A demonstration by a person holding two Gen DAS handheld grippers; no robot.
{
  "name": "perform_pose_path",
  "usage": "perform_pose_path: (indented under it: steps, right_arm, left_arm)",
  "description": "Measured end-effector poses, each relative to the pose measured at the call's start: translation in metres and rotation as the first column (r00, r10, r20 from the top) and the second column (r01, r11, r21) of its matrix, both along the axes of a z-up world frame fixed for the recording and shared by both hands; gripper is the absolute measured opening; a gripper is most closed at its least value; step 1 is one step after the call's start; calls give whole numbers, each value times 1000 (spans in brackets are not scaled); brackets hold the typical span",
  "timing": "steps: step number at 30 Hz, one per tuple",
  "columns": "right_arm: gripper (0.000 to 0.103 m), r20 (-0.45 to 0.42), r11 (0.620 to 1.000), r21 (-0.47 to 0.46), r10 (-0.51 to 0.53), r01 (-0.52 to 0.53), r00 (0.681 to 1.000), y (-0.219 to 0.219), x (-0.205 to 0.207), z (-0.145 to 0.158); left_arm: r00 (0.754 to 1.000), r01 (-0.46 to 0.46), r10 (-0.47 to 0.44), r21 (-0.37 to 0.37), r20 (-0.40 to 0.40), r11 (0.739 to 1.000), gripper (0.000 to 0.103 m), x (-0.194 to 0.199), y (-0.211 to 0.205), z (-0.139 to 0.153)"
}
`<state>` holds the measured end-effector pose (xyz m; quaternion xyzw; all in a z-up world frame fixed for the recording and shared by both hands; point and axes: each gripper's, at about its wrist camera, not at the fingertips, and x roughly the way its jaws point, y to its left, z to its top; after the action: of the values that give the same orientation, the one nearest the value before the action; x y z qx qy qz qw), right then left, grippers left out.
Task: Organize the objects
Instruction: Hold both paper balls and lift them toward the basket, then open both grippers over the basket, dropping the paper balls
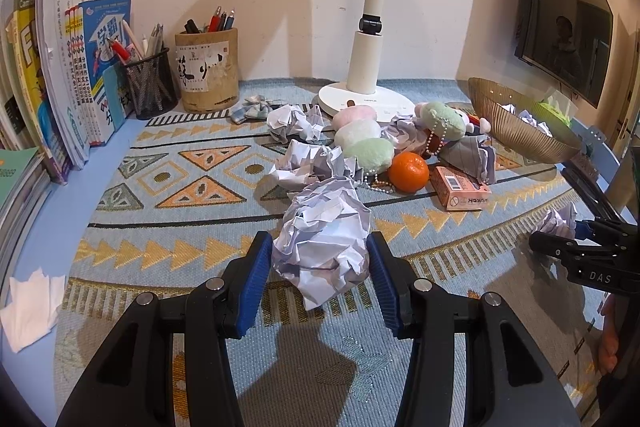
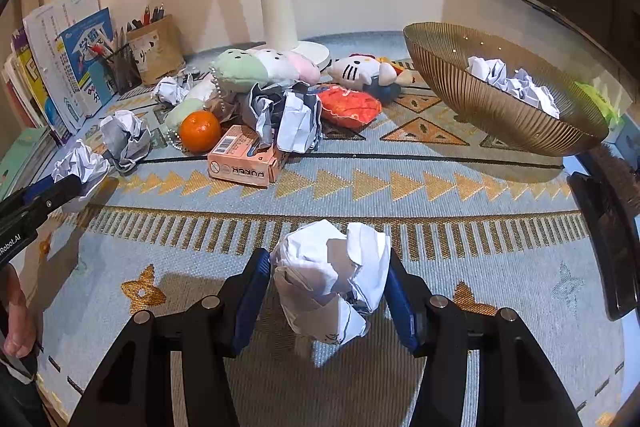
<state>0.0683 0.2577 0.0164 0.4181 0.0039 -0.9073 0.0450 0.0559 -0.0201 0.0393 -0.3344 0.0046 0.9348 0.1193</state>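
My left gripper [image 1: 320, 259] is shut on a crumpled paper ball [image 1: 324, 243], its blue pads pressed against both sides. My right gripper [image 2: 326, 279] is shut on another crumpled paper ball [image 2: 332, 279] just above the patterned cloth. The right gripper also shows at the right edge of the left wrist view [image 1: 568, 231], and the left gripper at the left edge of the right wrist view [image 2: 76, 183]. A ribbed gold bowl [image 2: 480, 99] at the right holds crumpled papers [image 2: 516, 85]. More paper balls [image 2: 124, 137] lie loose around an orange [image 2: 200, 131].
A pink card box [image 2: 246, 161], plush toys [image 2: 256, 67], a bead string and a red pouch [image 2: 348, 107] crowd the middle. A white lamp base [image 1: 366, 99], pen holders [image 1: 208, 71] and books [image 1: 68, 75] stand at the back left. A monitor [image 1: 568, 19] hangs at the right.
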Motion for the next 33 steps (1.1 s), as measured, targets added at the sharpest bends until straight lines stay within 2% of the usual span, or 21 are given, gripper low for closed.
perform_pose_path:
  steps: [3, 6, 9, 11, 13, 16, 19, 21, 23, 26, 27, 28, 29, 31, 33]
  right_arm:
    - [54, -10, 1000, -4, -5, 5, 1000, 2, 1, 2]
    - [54, -39, 1000, -26, -16, 15, 999, 7, 5, 7]
    - [54, -58, 992, -125, -30, 22, 998, 25, 11, 17]
    - [54, -79, 977, -206, -65, 47, 995, 50, 16, 31]
    - [54, -117, 969, -233, -109, 79, 987, 73, 20, 51]
    - [54, -218, 952, -272, -203, 140, 955, 118, 30, 95]
    - [54, -287, 920, -317, -326, 232, 900, 164, 34, 133]
    - [54, -278, 894, -340, -393, 292, 877, 187, 25, 143]
    - [54, -246, 879, -345, -423, 329, 872, 203, 4, 145]
    - [54, -212, 878, -336, -424, 342, 880, 214, -25, 140]
    - [55, -204, 879, -331, -423, 344, 883, 215, -33, 138]
    - [59, -196, 883, -315, -420, 349, 886, 215, -44, 136]
    - [64, -198, 888, -301, -416, 349, 888, 215, -52, 134]
    - [91, -195, 897, -271, -407, 350, 892, 219, -63, 129]
    - [92, -161, 892, -233, -429, 388, 889, 225, -67, 123]
  left_arm:
    - [1000, 1, -1, -11, -21, 1000, 46, 5, 4, 5]
    - [998, 40, -39, 30, -56, 999, 46, 21, 6, 24]
    - [989, 102, -99, 26, -107, 994, 46, 29, 21, 58]
    - [980, 166, -160, 40, -119, 985, 46, 24, 41, 81]
    - [965, 241, -233, 49, -123, 969, 46, 10, 74, 101]
    - [935, 347, -338, 79, -103, 935, 46, -17, 131, 121]
    - [916, 398, -392, 77, -86, 914, 46, -47, 190, 126]
    - [913, 409, -405, 108, -52, 906, 46, -72, 223, 121]
    - [907, 419, -419, 145, -27, 896, 46, -94, 250, 114]
    - [907, 420, -421, 115, -22, 900, 46, -105, 281, 103]
    - [903, 429, -429, 101, -25, 898, 53, -108, 291, 100]
    - [898, 441, -440, 77, -29, 894, 59, -112, 302, 95]
    - [894, 448, -448, 53, -22, 892, 74, -115, 310, 91]
    - [879, 477, -477, 26, -9, 879, 75, -118, 318, 83]
    - [870, 493, -494, 47, 8, 869, 75, -115, 314, 81]
